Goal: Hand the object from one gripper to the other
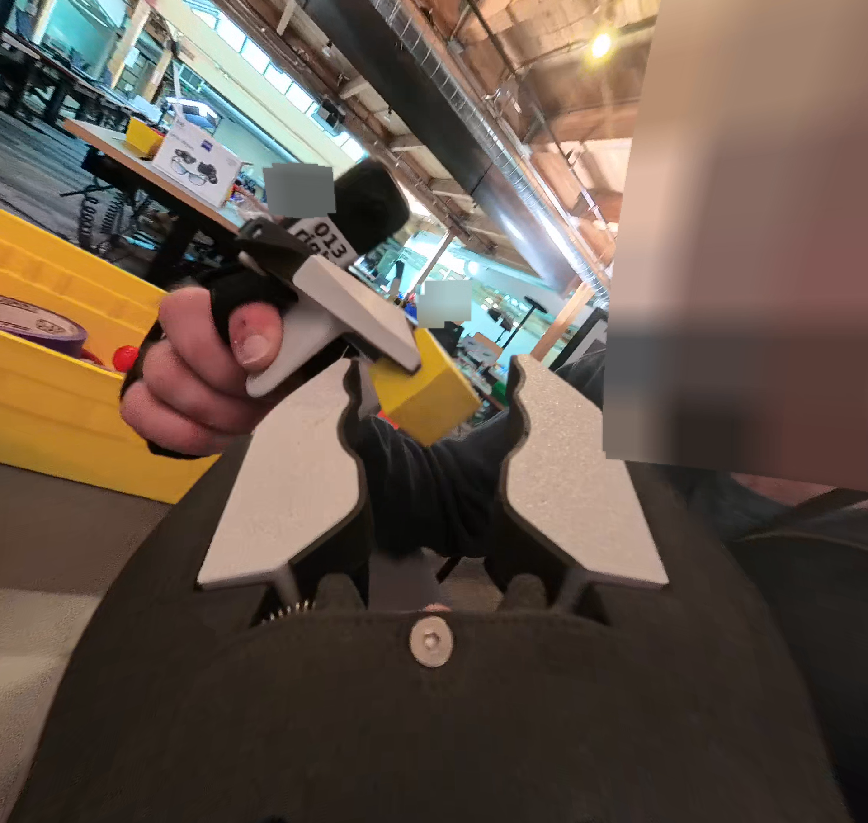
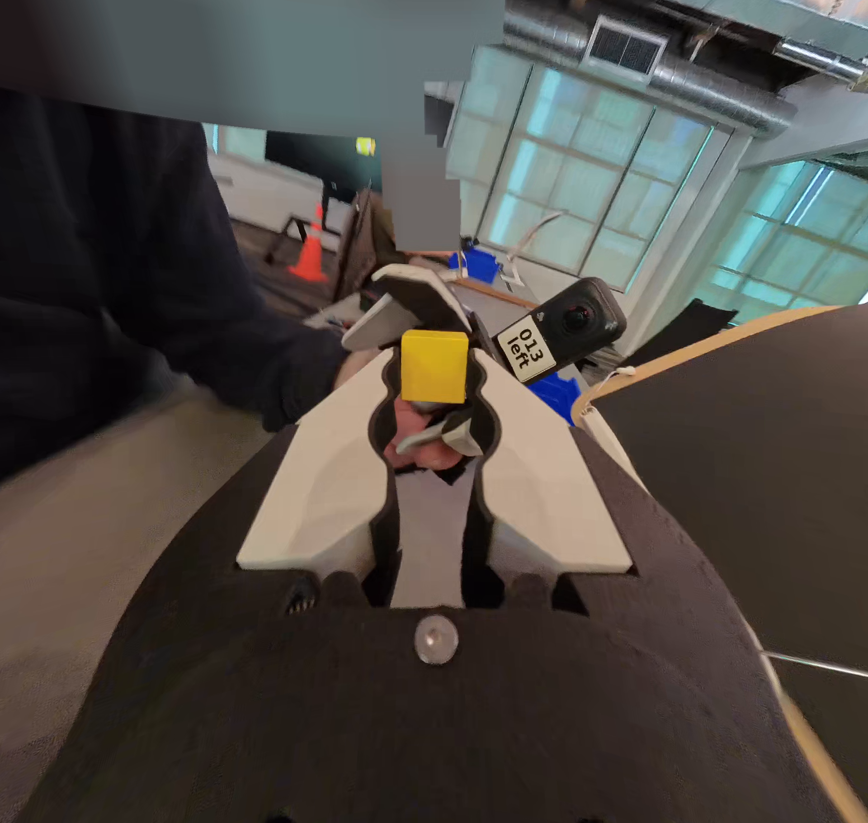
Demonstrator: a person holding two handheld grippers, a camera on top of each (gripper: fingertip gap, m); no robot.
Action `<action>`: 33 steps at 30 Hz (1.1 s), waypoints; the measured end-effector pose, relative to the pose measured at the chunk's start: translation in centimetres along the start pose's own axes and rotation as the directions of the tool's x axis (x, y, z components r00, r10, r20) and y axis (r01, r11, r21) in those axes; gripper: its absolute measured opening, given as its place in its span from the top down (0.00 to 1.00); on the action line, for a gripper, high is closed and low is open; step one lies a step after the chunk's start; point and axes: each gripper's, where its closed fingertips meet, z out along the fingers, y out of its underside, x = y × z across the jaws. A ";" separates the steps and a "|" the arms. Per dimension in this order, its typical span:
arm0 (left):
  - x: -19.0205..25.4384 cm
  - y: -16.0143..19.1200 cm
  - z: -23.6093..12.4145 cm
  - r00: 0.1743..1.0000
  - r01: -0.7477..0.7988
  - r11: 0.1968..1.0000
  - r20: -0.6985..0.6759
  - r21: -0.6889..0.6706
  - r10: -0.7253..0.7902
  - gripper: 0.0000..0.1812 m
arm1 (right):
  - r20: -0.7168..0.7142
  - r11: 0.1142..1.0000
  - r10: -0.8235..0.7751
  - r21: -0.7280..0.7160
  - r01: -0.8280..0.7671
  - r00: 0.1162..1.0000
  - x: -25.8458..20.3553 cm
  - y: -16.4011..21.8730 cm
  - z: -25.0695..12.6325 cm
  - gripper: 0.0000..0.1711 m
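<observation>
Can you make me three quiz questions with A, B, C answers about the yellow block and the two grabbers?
1. Where is the yellow block?
A. Between the right gripper's fingertips
B. Lying in the yellow bin
C. On the floor

2. What colour is the tape roll in the bin?
A. Green
B. Purple
C. White

3. How is the left gripper?
A. Shut on the block
B. Shut on nothing
C. Open, with its fingers spread apart

Answers: 1 A, the right wrist view shows both fingertips pressed against the block's sides. 2 B, the roll's side is purple. 3 C, the left wrist view shows a wide gap between its fingers.
</observation>
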 end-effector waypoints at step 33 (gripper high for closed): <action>-4.9 -2.8 -5.1 -0.358 -0.465 -0.040 0.146 -0.884 0.922 0.83 | 0.061 0.624 0.779 0.025 -0.781 0.625 2.9 2.4 1.2 0.76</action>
